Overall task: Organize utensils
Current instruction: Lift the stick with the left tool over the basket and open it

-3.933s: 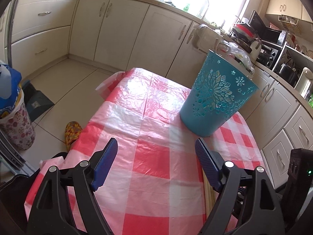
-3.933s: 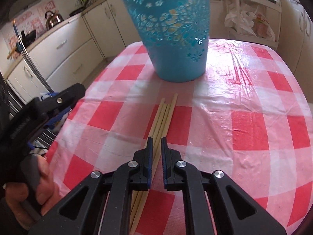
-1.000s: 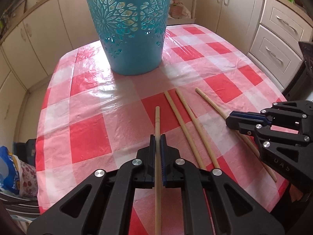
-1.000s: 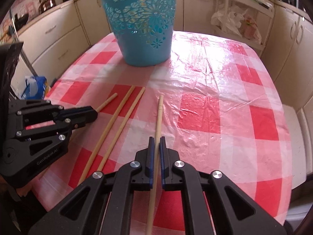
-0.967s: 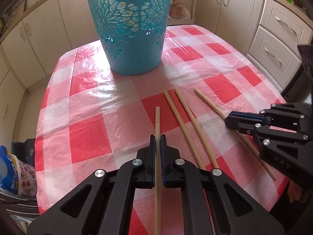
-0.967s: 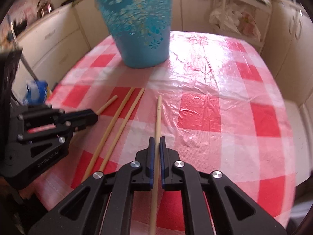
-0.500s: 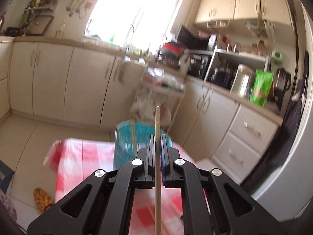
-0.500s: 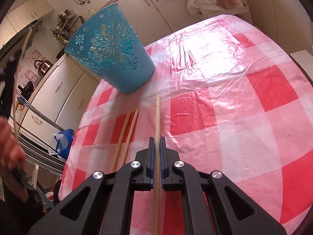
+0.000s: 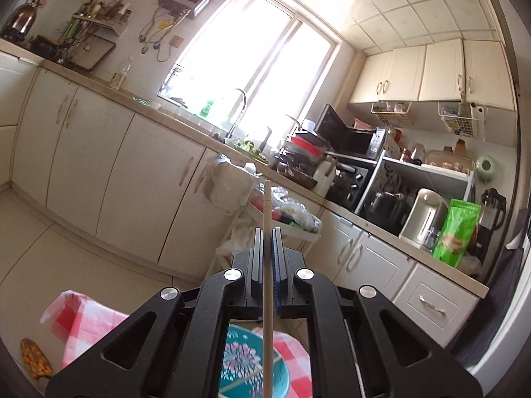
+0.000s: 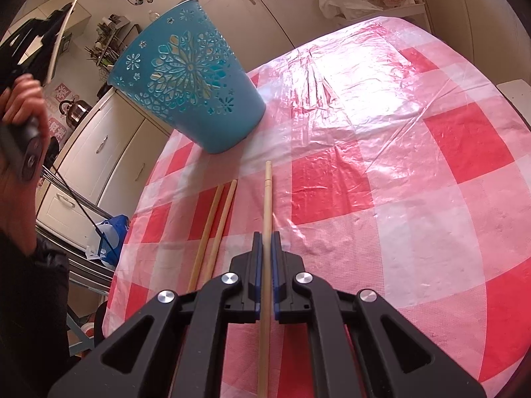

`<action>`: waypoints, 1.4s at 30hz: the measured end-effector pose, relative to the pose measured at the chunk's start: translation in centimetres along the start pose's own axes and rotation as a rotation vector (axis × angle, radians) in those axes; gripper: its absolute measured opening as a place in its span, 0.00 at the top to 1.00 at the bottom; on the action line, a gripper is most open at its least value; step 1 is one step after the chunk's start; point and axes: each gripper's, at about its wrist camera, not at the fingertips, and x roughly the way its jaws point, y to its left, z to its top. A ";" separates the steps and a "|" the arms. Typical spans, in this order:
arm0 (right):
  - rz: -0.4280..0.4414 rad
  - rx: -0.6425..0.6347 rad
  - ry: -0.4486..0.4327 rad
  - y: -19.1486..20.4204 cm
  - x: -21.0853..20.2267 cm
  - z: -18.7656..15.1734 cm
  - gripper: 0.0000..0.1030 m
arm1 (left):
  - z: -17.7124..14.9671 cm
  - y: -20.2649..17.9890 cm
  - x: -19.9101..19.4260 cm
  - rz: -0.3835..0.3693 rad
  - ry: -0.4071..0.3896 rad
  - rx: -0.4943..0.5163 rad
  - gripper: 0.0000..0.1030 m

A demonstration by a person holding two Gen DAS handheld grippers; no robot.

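Observation:
My left gripper is shut on a wooden chopstick and holds it near upright, high above the teal cut-out basket, whose open top shows below the jaws with a chopstick lying inside. It also shows in the right wrist view, raised at the far left. My right gripper is shut on another chopstick just above the checked tablecloth. Two more chopsticks lie side by side left of it. The basket stands beyond them.
Cream kitchen cabinets, a counter with a sink, pots and appliances and a white cart with bags surround the table. The table's left edge drops toward a metal rack and a blue bag.
My left gripper lifted its chopstick off the table, tipped it upright and rose above the basket. My right gripper took hold of a chopstick and raised it slightly.

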 end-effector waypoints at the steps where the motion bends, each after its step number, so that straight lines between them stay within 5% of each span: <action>1: 0.001 0.001 0.000 0.0 0.0 0.0 0.94 | -0.2 0.1 0.5 0.007 -0.005 0.004 0.96; 9: 0.011 0.007 0.004 -0.1 0.0 0.1 0.94 | -3.6 2.7 4.1 0.074 0.018 0.014 0.96; 18: 0.012 0.010 0.005 -0.1 0.0 0.0 0.94 | -7.3 4.6 3.9 0.130 0.076 0.026 0.95; 31: 0.010 0.009 0.005 0.0 0.0 0.1 0.94 | -2.8 3.3 2.2 0.080 0.024 -0.019 0.95; 42: 0.014 0.012 0.006 0.0 -0.1 0.0 0.94 | -3.3 2.6 6.4 0.215 0.128 0.040 0.95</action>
